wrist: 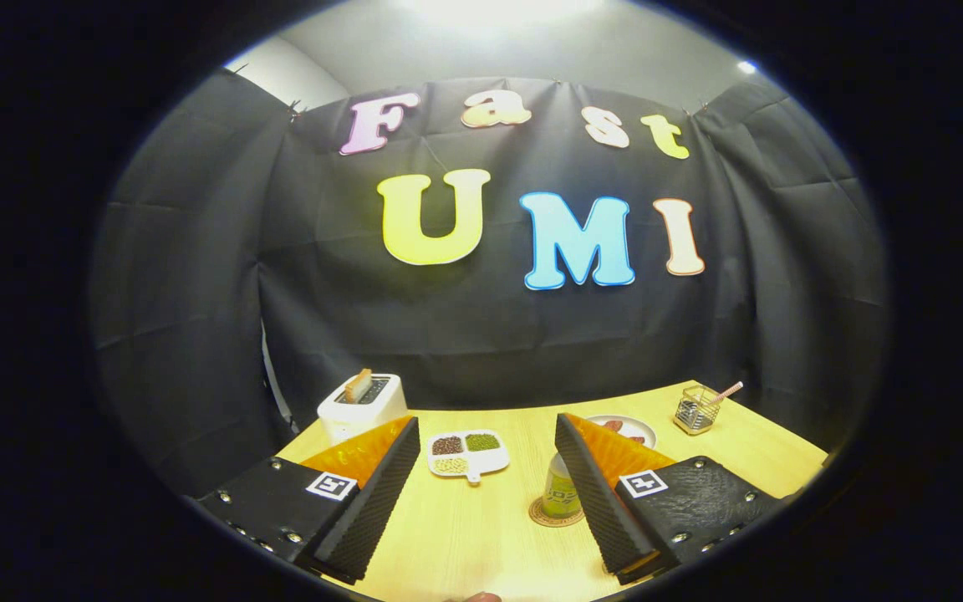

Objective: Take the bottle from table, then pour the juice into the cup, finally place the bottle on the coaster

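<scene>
Standing upright on a round coaster, the bottle sits on the table just beside the inner face of the right finger, which covers part of its right side. The gripper is spread wide, its two fingers well apart with bare tabletop between them, and it has hold of nothing; neither finger can be seen pressing on the bottle. The bottle is short, with a pale cap and a green and yellow label, and the coaster shows as a brownish ring around its base. Ahead of the gap between the fingers lies a white divided dish with a small handle, its compartments holding dark, green and pale grains or beans. Beyond the left finger stands a white toaster with a slice of toast sticking up out of its slot. Beyond the right finger, partly hidden by it, is a white plate with some reddish food on it that is too small to make out. Farther off on the right side of the table is a small clear glass holder with a pink straw leaning out of it. The table is light yellowish wood with a smooth top. Behind it hangs a black cloth wall that wraps around the booth, with a pale grey ceiling above and a bright light at the top.
</scene>
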The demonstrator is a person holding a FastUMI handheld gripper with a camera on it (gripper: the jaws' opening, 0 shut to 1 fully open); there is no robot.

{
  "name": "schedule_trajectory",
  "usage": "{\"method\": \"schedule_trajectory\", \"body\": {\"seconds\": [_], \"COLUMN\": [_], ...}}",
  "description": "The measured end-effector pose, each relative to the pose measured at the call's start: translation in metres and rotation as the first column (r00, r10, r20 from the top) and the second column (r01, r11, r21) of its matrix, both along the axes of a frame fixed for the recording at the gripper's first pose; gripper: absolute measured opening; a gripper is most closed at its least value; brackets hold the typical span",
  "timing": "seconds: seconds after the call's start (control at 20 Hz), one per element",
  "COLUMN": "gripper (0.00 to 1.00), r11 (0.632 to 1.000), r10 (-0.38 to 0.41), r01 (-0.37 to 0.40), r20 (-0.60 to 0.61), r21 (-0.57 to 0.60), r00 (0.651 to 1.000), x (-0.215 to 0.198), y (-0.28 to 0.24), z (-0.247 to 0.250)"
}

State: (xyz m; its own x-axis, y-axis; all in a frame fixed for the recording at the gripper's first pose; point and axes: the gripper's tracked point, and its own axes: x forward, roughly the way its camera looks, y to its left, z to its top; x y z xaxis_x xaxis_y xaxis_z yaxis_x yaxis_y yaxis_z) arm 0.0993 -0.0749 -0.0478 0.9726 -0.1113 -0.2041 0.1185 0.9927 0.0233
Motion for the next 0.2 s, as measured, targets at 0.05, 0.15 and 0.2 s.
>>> {"method": "schedule_trajectory", "body": {"seconds": [0.05,0.15,0.2], "gripper": [0.99,0.99,0.99], "r11": [1.0,0.999,0.999], "r10": [0.014,0.037,0.045], "r01": [-0.014,-0.036,-0.044], "r20": [0.006,0.015,0.02], "r21": [-0.008,-0.023,-0.024], "r00": [1.0,0.999,0.999], "x": [-0.0038,-0.0105,-0.0128], "y": [0.0025,0.009,0.012], "z": [0.0044,0.0099,0.0123]}}
